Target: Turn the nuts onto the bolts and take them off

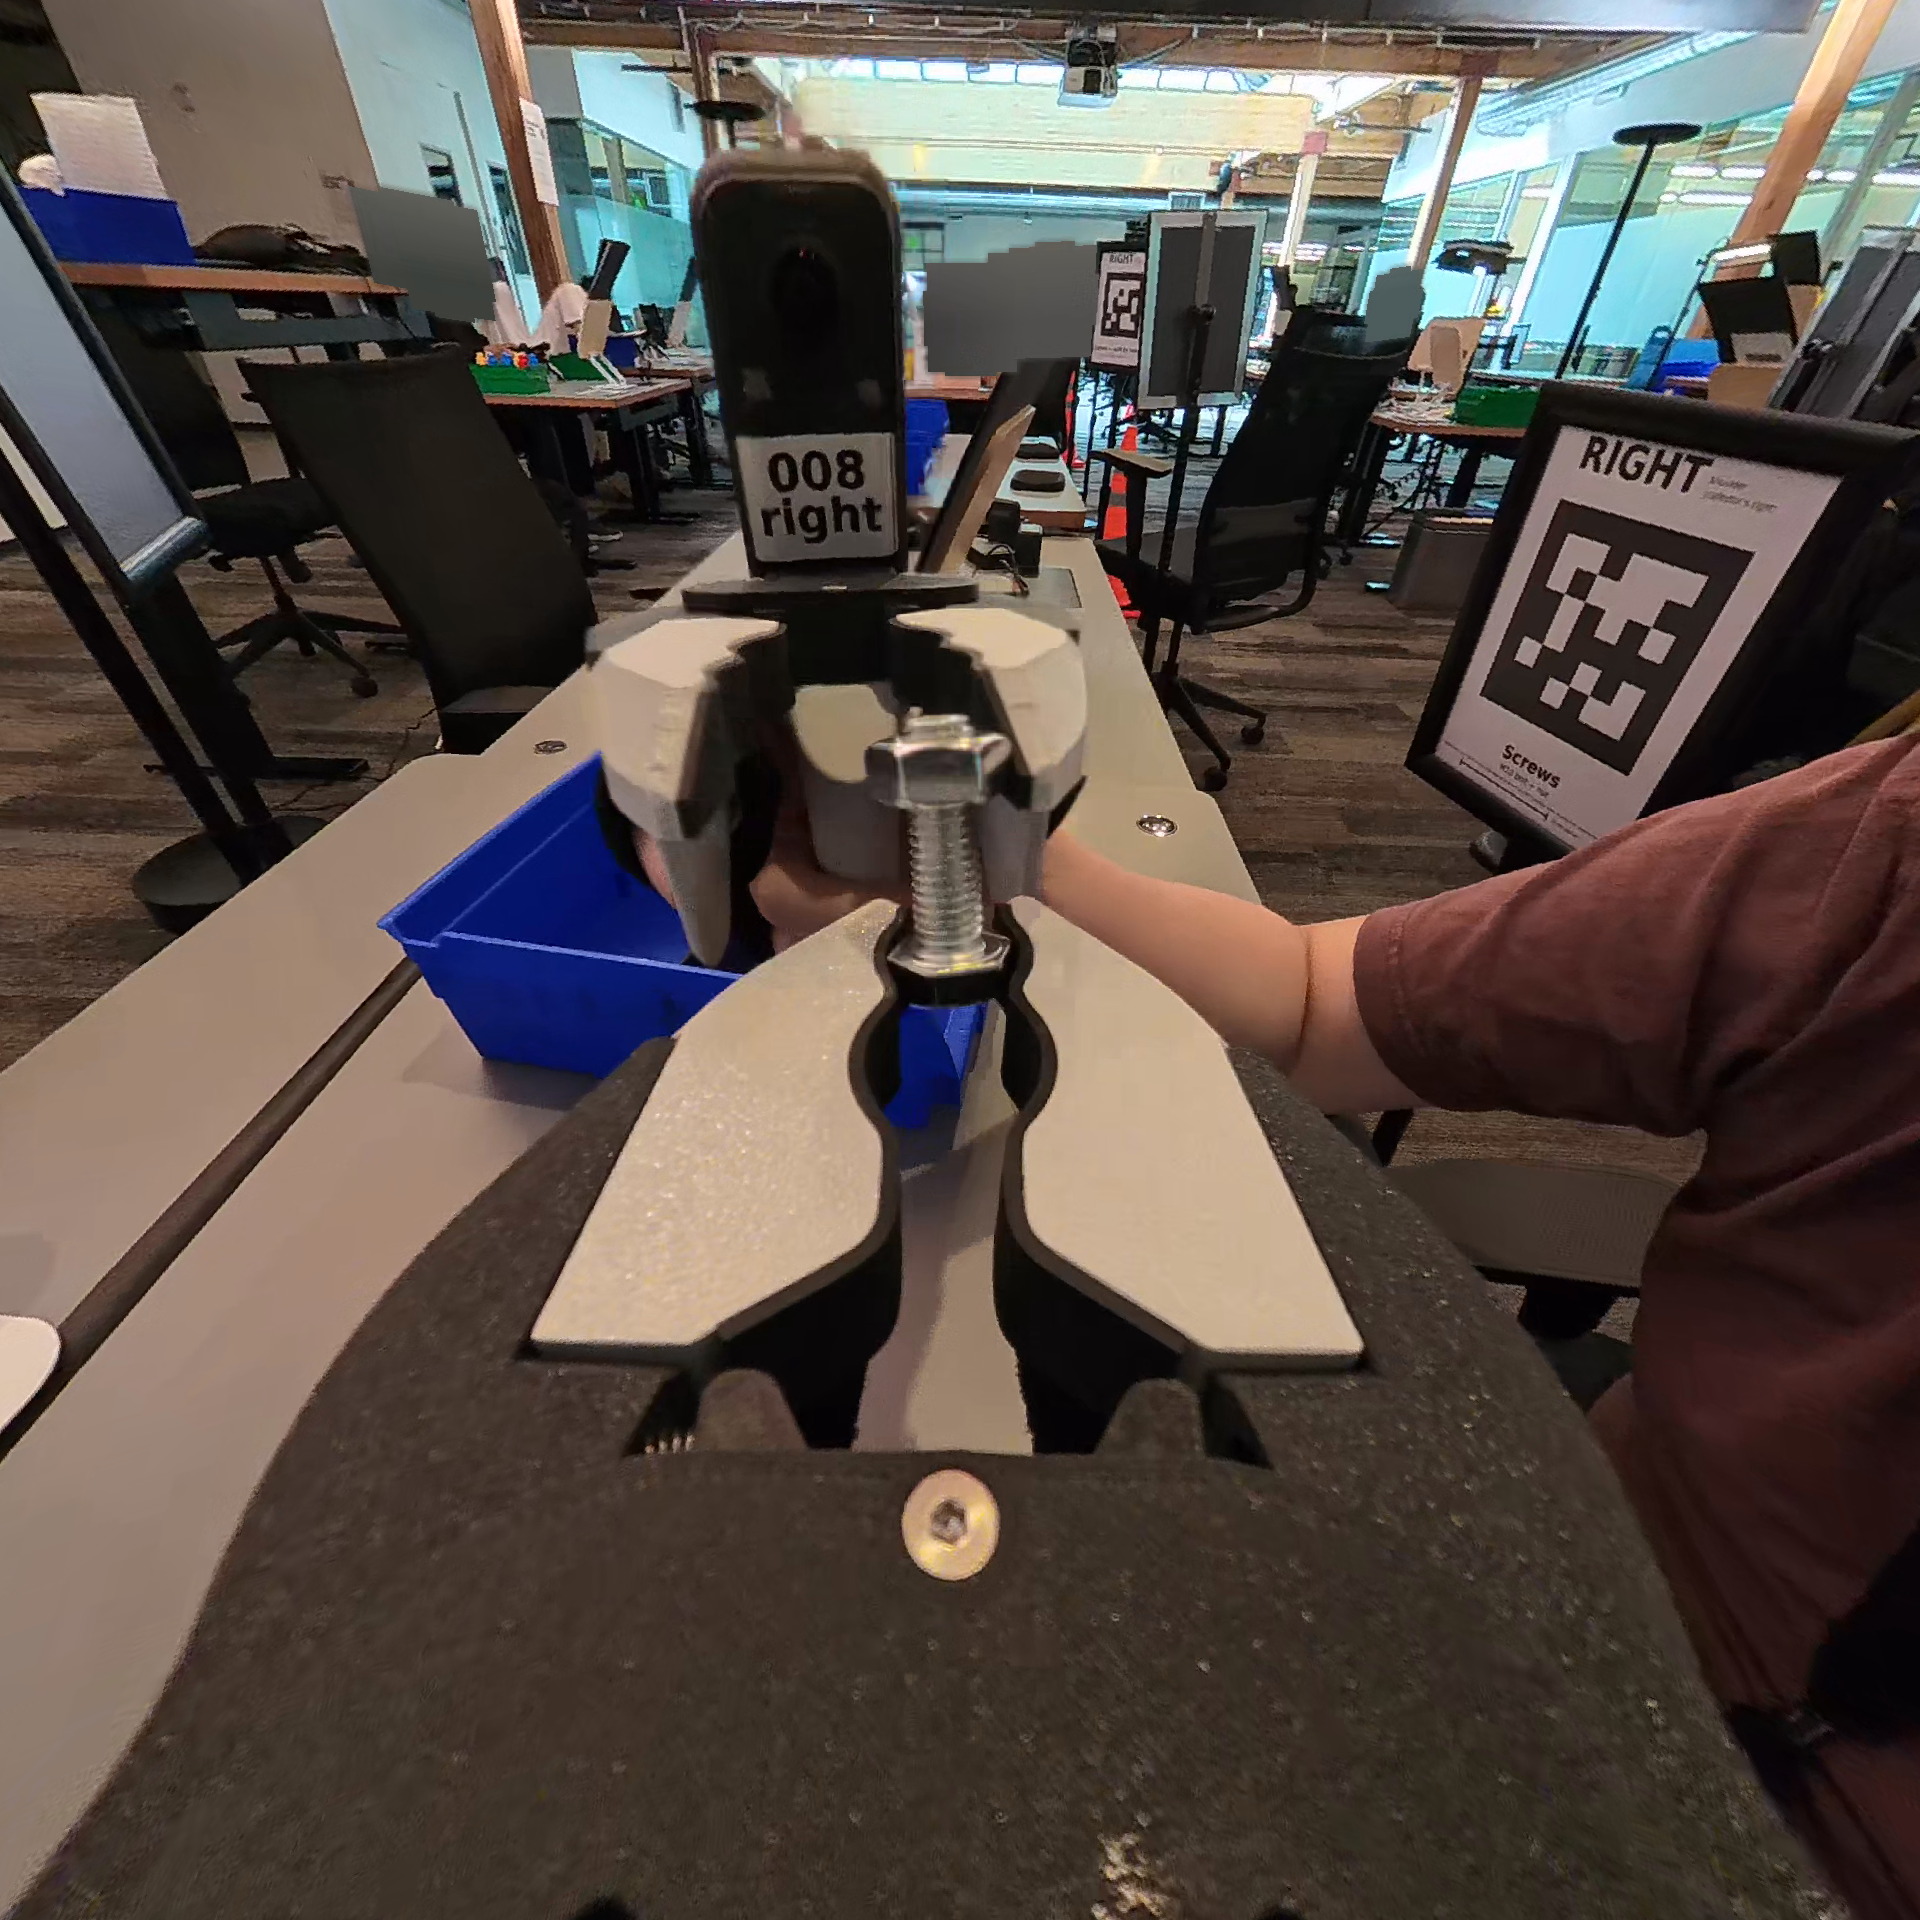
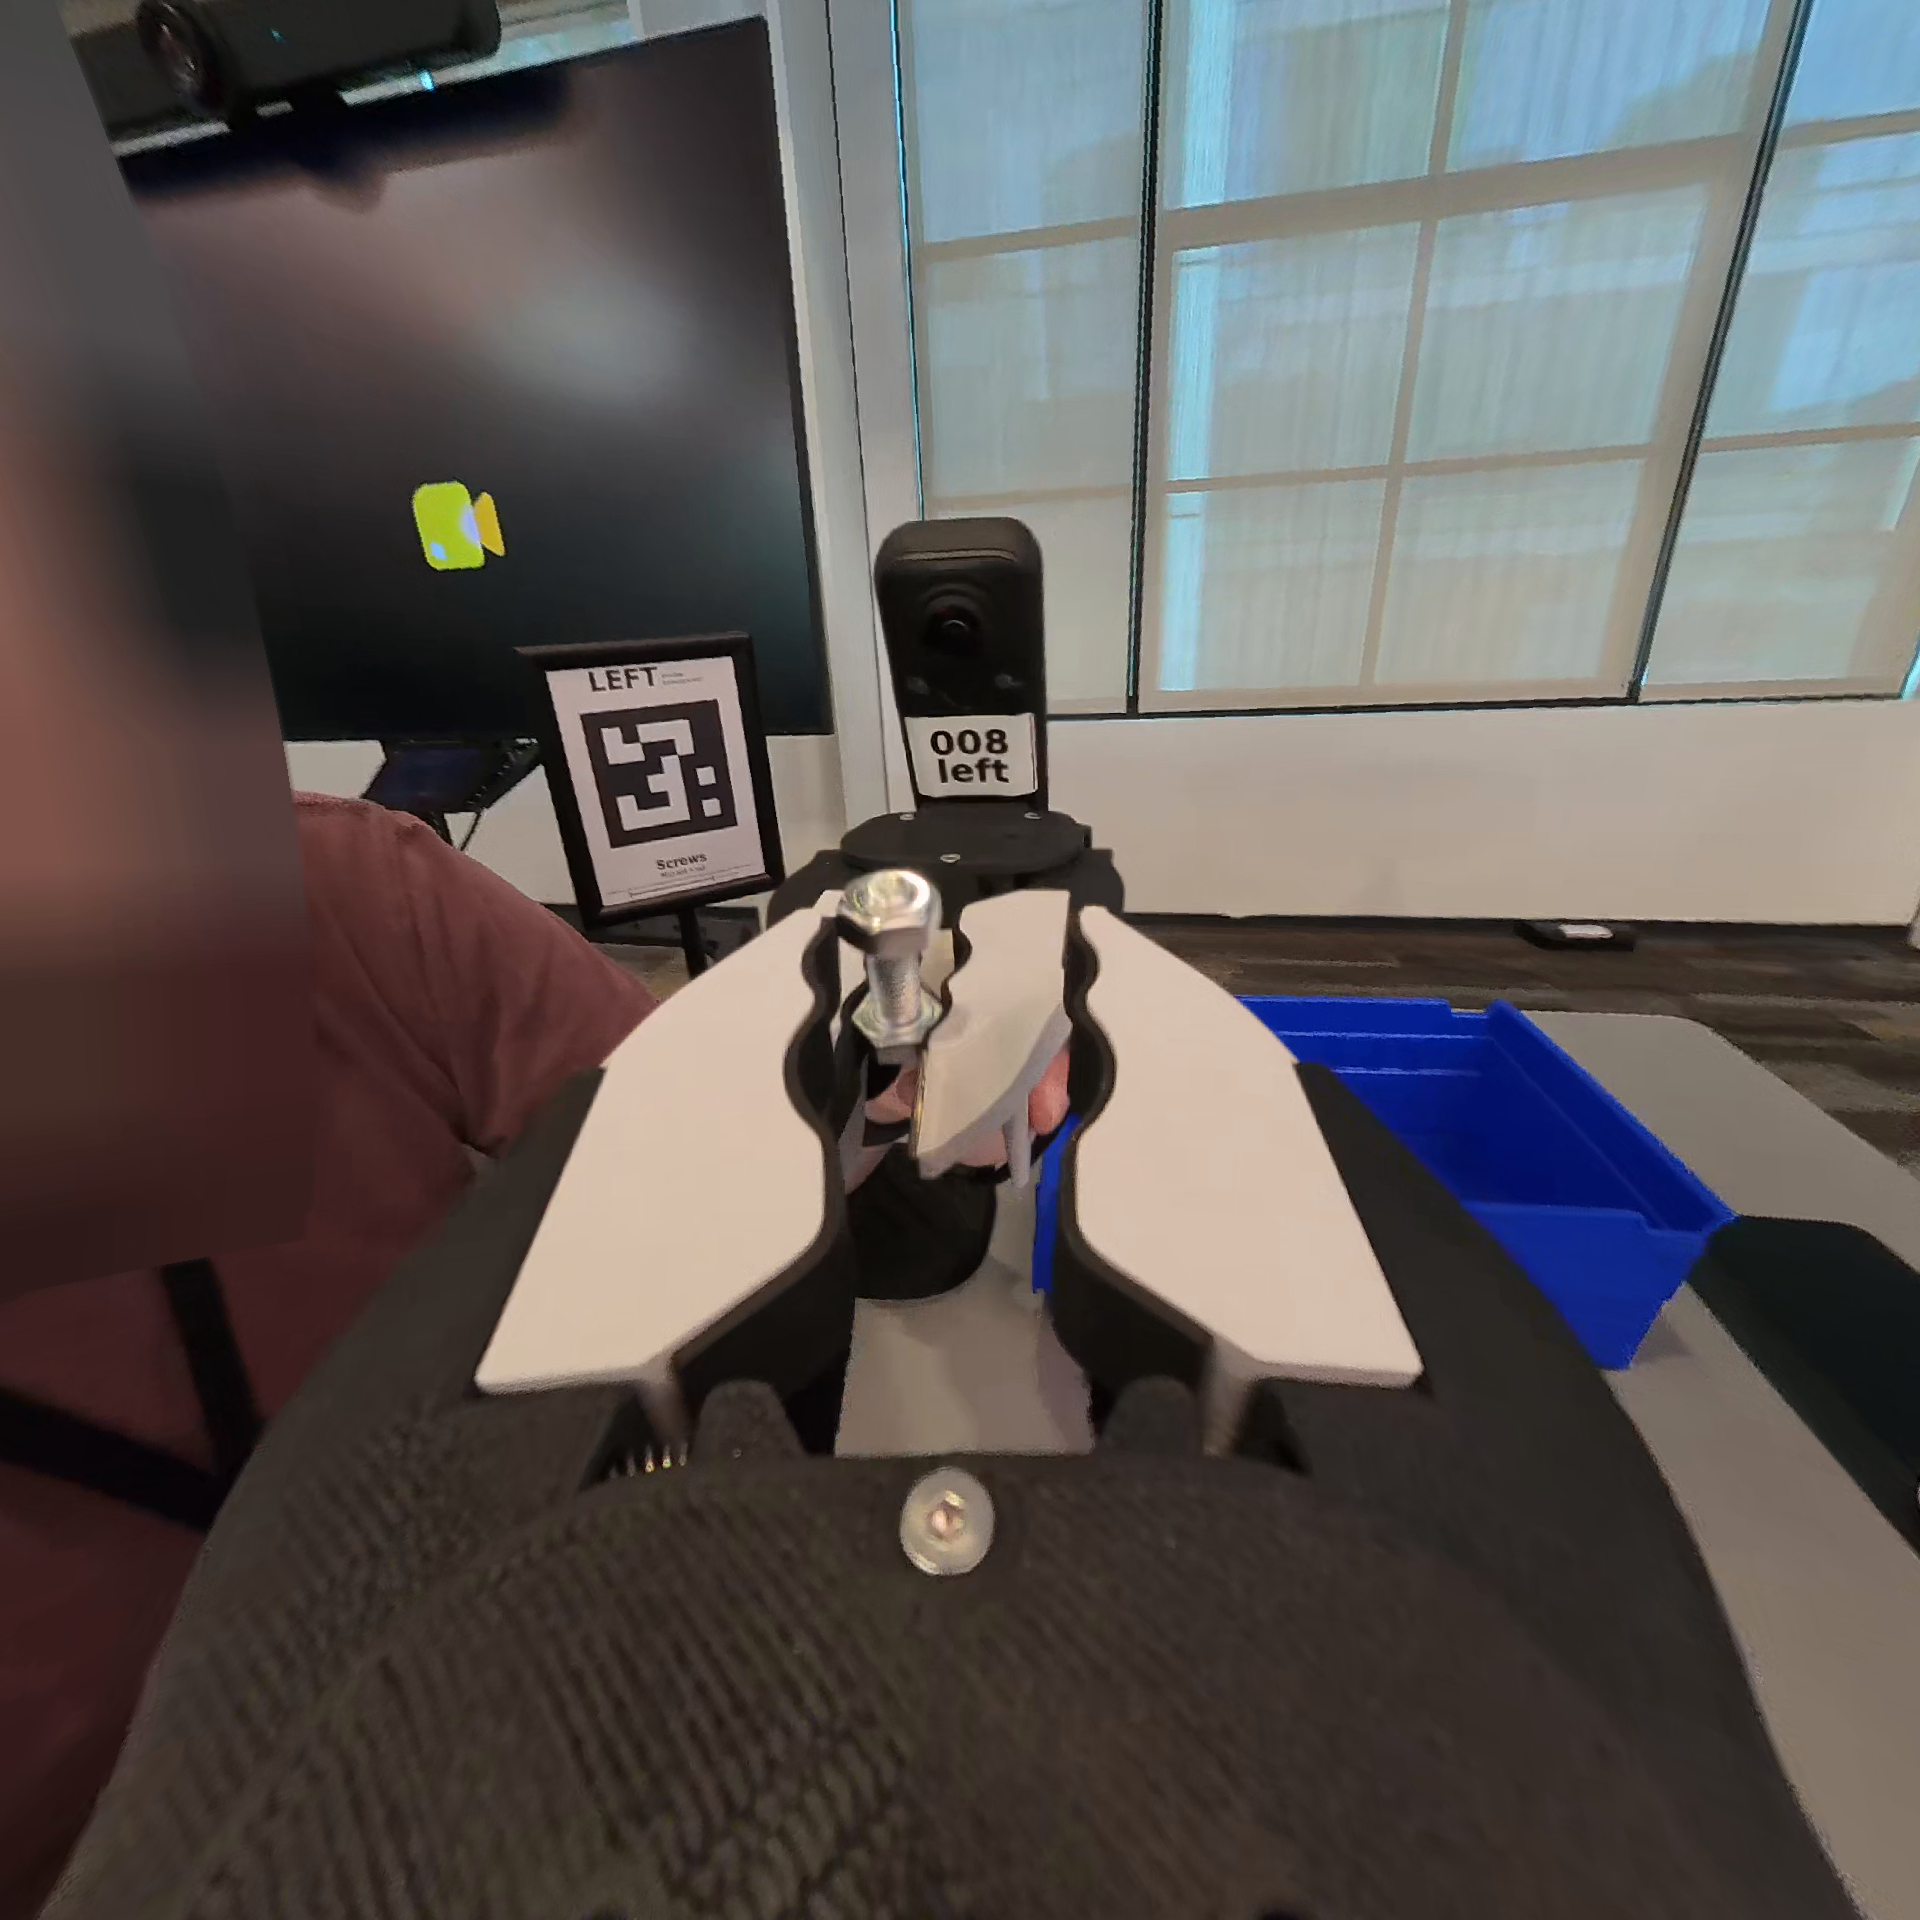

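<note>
the bolt (image 1: 938, 883) stands nearly upright in the air above the grey table (image 1: 260, 987), between two grippers that face each other. the left gripper (image 1: 948, 977) has its fingers drawn narrow. their tips are pinched on the hex piece at the bolt's lower end, and the threaded shank rises from there toward 12 o'clock in the left wrist view. a second hex piece (image 1: 935, 767) sits at the shank's upper end. which of the two is the nut and which the bolt head i cannot tell for sure.

the right gripper (image 2: 951, 925) has its fingers spread partway, with a clear gap between the tips. in the right wrist view the upper hex piece lies in the notch of the finger (image 2: 727, 1091) on the 9 o'clock side. the other finger stands well clear of it at 3 o'clock. the left gripper's tips show just beside the lower hex piece, toward 4 o'clock of it.

a blue plastic bin (image 1: 540, 935) rests on the table below the bolt, at 8 o'clock of it in the left wrist view. a person's bare forearm (image 1: 1195, 966) reaches in from 3 o'clock behind the right gripper, in a maroon short sleeve (image 1: 1610, 935). a framed marker sign (image 1: 1621, 623) stands at 2 o'clock.
</note>
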Available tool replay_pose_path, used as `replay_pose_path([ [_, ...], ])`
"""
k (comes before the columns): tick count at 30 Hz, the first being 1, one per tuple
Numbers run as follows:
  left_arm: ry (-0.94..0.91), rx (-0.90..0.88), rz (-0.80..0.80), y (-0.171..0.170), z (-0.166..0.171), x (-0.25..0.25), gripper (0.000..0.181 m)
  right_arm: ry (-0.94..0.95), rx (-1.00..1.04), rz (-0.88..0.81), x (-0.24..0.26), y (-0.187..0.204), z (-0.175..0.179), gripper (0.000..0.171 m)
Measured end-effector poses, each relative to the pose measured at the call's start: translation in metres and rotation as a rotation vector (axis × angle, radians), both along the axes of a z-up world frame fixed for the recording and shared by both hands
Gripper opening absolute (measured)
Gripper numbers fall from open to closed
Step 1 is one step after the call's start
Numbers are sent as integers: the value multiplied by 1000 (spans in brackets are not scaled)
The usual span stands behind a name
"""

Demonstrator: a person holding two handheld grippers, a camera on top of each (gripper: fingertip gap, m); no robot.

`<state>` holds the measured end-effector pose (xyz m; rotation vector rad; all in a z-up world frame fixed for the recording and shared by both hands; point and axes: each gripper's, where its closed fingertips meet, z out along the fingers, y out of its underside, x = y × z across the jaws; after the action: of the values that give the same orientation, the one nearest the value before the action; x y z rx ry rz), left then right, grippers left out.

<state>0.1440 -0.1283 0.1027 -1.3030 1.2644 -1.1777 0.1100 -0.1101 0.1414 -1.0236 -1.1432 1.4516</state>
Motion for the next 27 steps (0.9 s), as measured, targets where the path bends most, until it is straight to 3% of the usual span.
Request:
replay_pose_path([
  [8,9,-24,9,6,-3,-2,15,30,-5,30,-2,-8,6,37],
  [14,-15,-14,-7,0,3,-2,15,50,-51,-20,10,11,6,32],
  [21,-6,-19,-6,1,0,-1,15,19,7,16,-4,-10,6,35],
  [27,-8,-16,-10,-1,2,-2,14,29,-69,3,9,12,2,34],
])
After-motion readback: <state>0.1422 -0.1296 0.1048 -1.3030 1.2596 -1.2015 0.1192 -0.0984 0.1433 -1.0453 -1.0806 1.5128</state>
